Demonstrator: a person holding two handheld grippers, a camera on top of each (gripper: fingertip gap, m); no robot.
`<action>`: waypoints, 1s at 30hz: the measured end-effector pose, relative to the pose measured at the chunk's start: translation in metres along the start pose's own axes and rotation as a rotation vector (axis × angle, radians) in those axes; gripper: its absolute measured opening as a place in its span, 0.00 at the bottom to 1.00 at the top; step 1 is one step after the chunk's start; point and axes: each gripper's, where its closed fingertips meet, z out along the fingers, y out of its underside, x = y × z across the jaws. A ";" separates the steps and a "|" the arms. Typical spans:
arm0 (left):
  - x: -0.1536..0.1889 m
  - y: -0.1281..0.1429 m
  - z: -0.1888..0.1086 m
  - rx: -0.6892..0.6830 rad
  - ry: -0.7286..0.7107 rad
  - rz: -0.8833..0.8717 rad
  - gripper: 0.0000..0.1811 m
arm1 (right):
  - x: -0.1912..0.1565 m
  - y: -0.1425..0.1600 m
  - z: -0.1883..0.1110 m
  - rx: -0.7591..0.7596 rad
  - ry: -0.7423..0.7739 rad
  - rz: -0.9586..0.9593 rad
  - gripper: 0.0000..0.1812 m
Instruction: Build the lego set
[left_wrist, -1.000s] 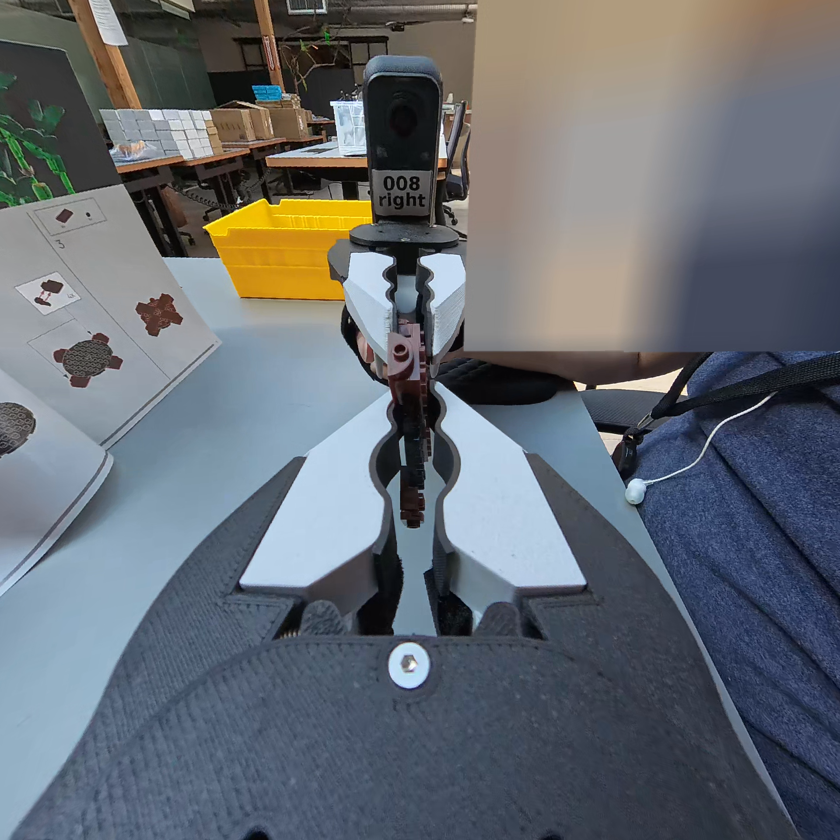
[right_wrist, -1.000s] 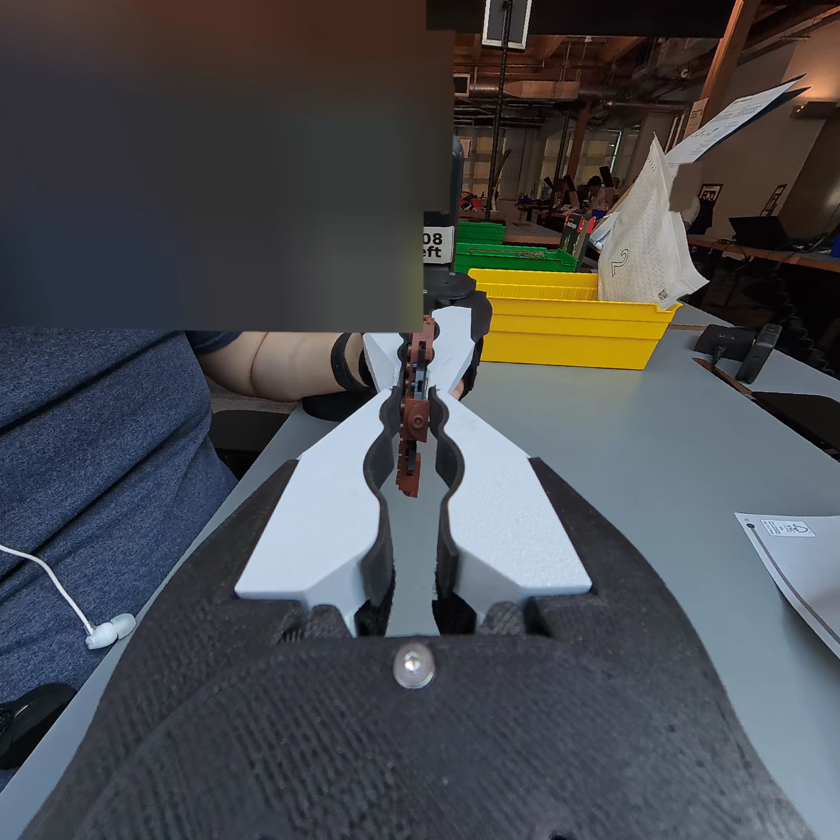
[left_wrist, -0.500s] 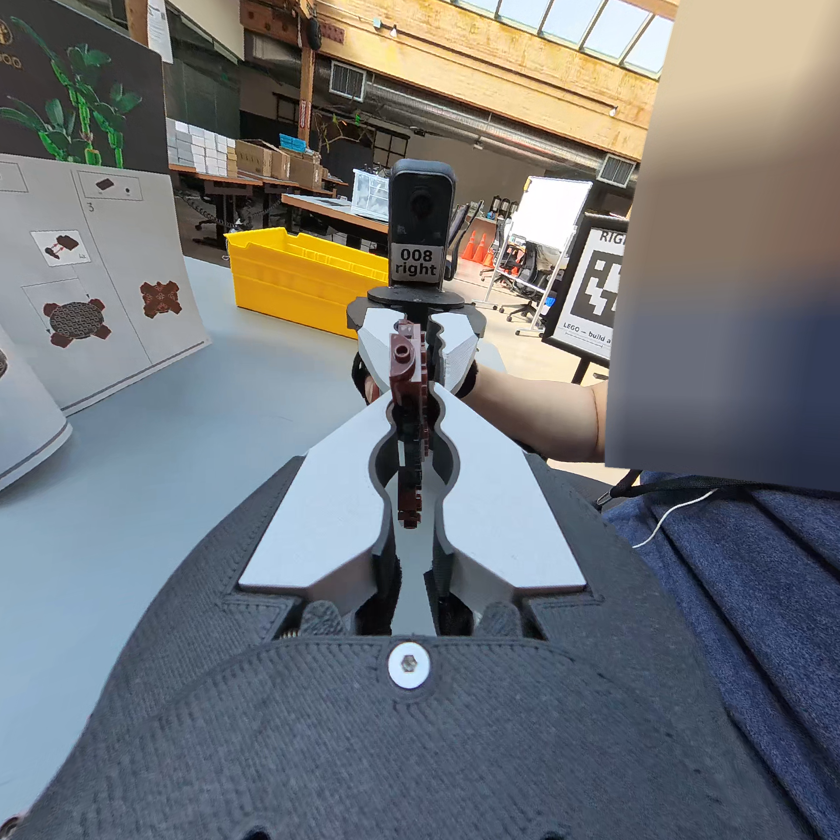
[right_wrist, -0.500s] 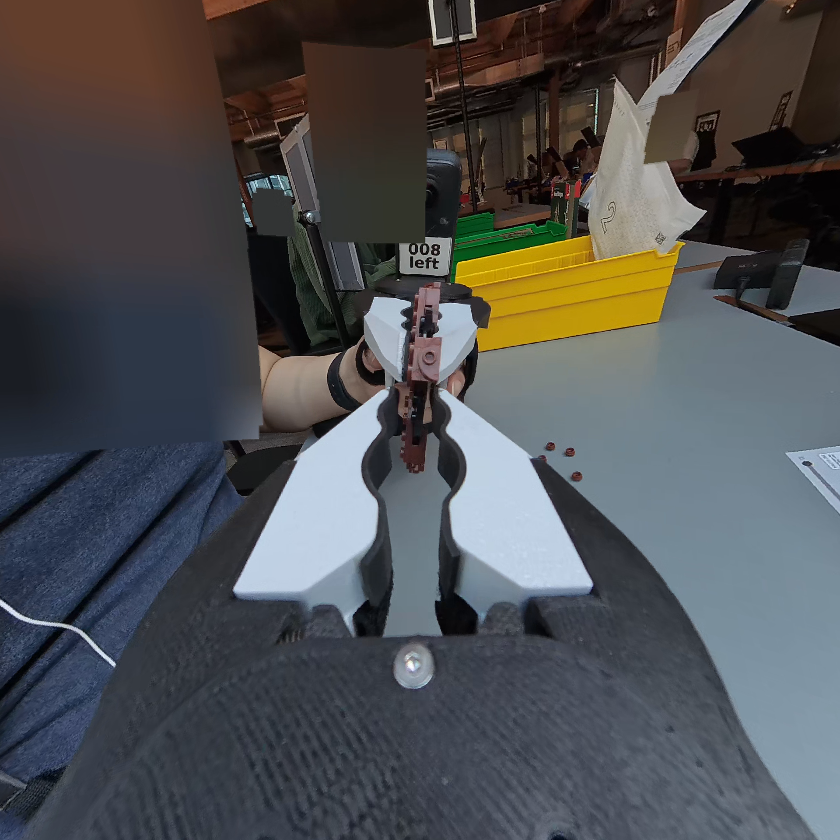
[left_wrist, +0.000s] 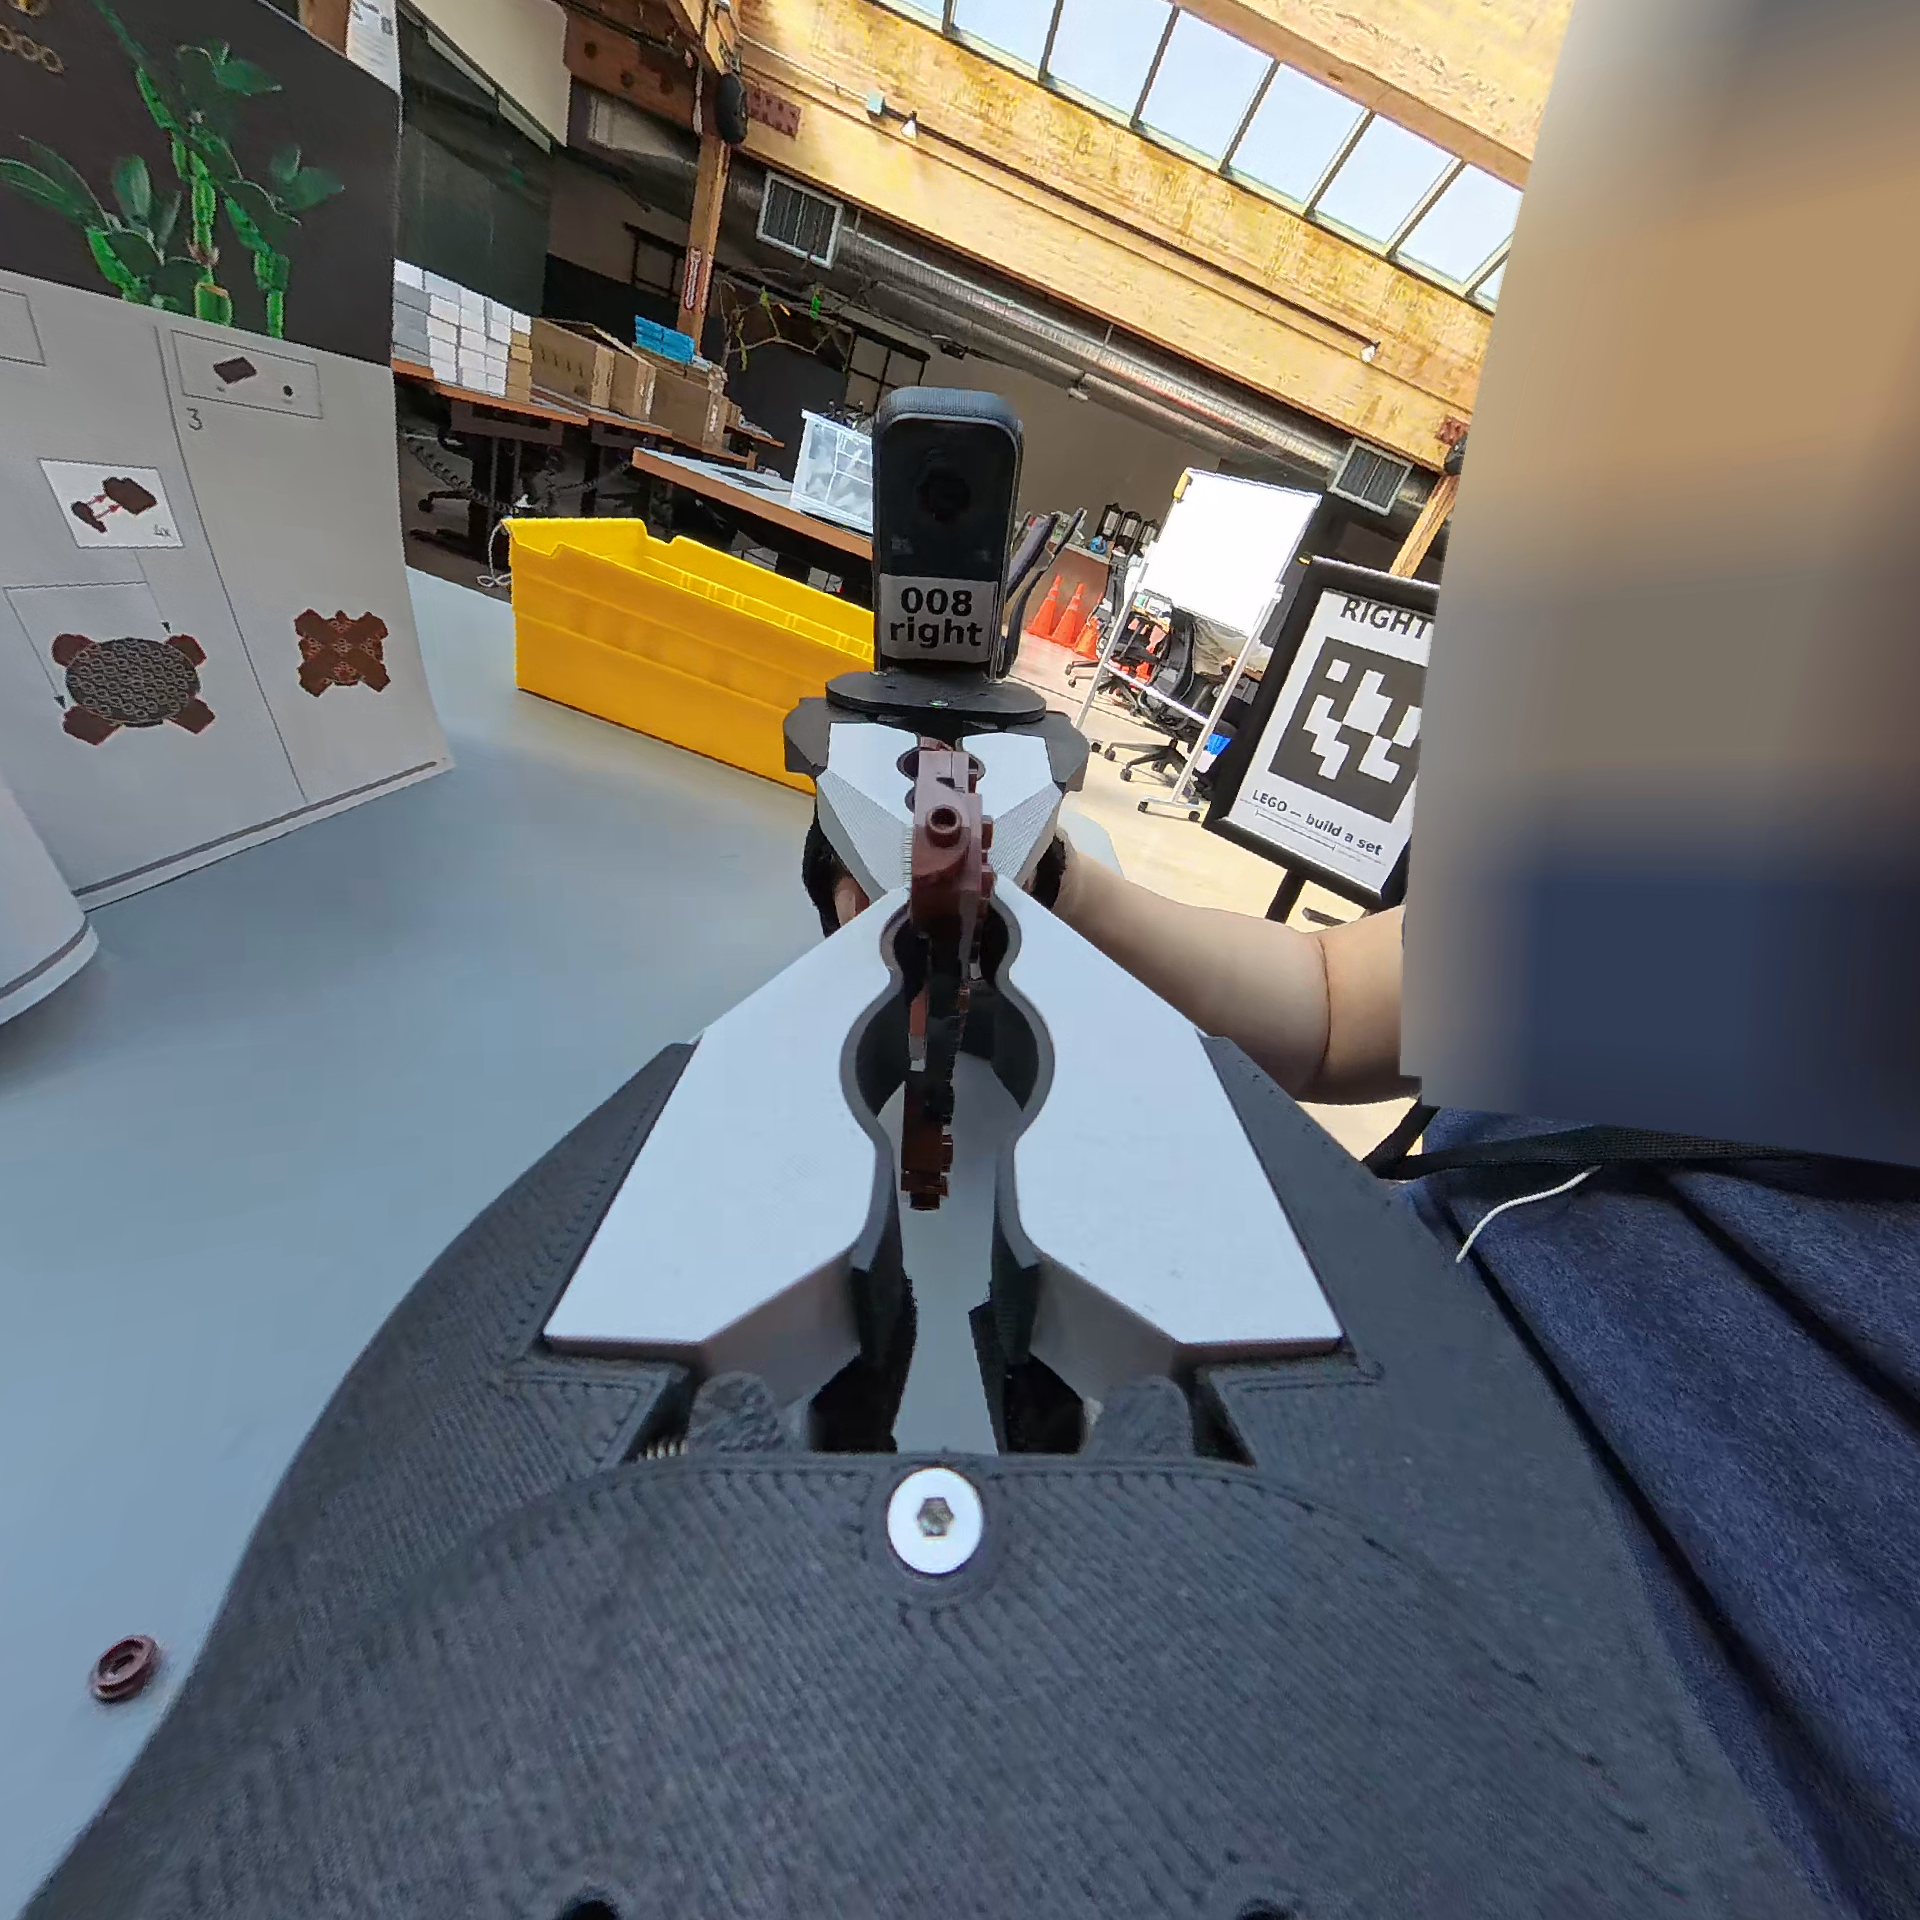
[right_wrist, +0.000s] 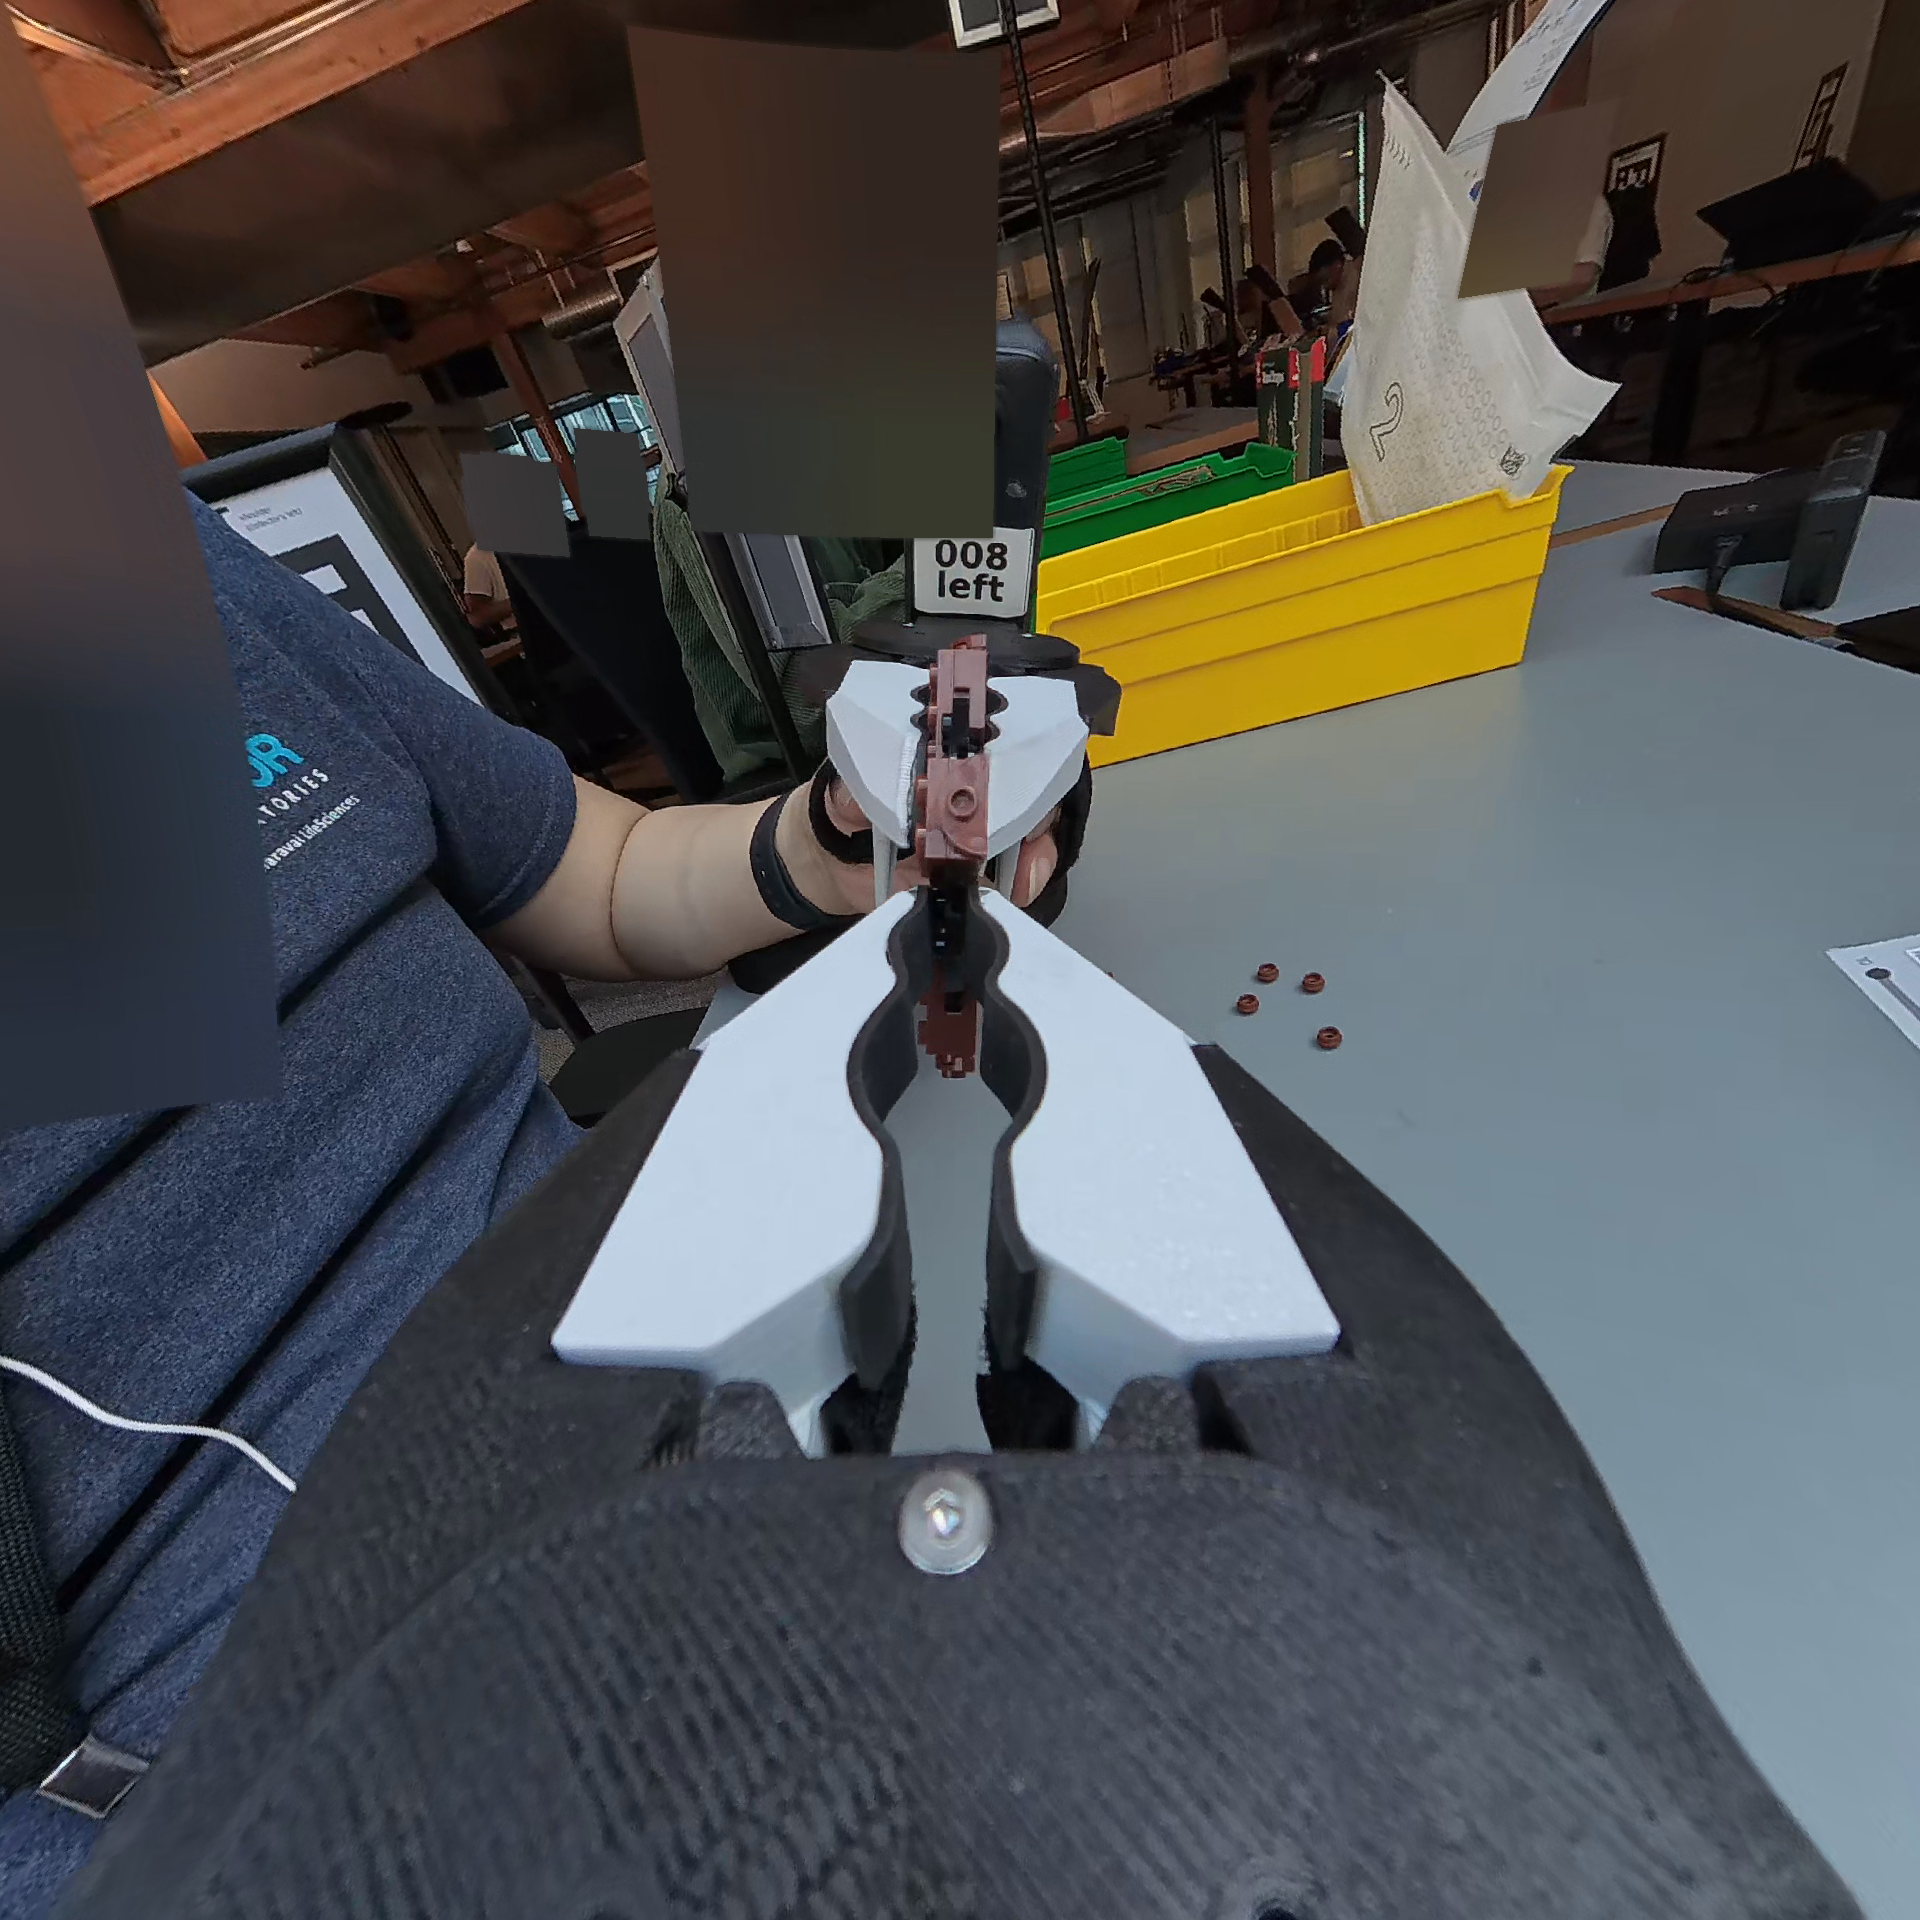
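Centre frame: brown plate assembly (left_wrist: 940, 997) is held edge-on, pinched by left gripper (left_wrist: 940, 935) and right gripper (right_wrist: 951, 925), jaws nearly closed. Judged light, stiff, prone to separating; edges are best gripped.

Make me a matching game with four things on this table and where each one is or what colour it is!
Things:
1. brown lego piece
2. bin
3. small round studs
4. instruction sheet

Descriptions:
A. yellow
B. loose on the grey table
C. pinched between both grippers
D. propped up, showing pictures of building steps

Pairs: 1-C, 2-A, 3-B, 4-D
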 end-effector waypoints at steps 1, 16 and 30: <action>0.000 0.000 0.000 0.002 0.001 -0.004 0.03 | 0.000 0.000 0.000 0.000 0.001 -0.005 0.02; -0.014 -0.004 0.000 0.072 -0.051 -0.093 0.03 | 0.012 -0.007 0.000 0.075 0.047 0.073 0.07; -0.012 -0.002 0.002 0.081 -0.011 -0.133 0.03 | 0.013 -0.006 0.000 0.071 0.038 0.109 0.06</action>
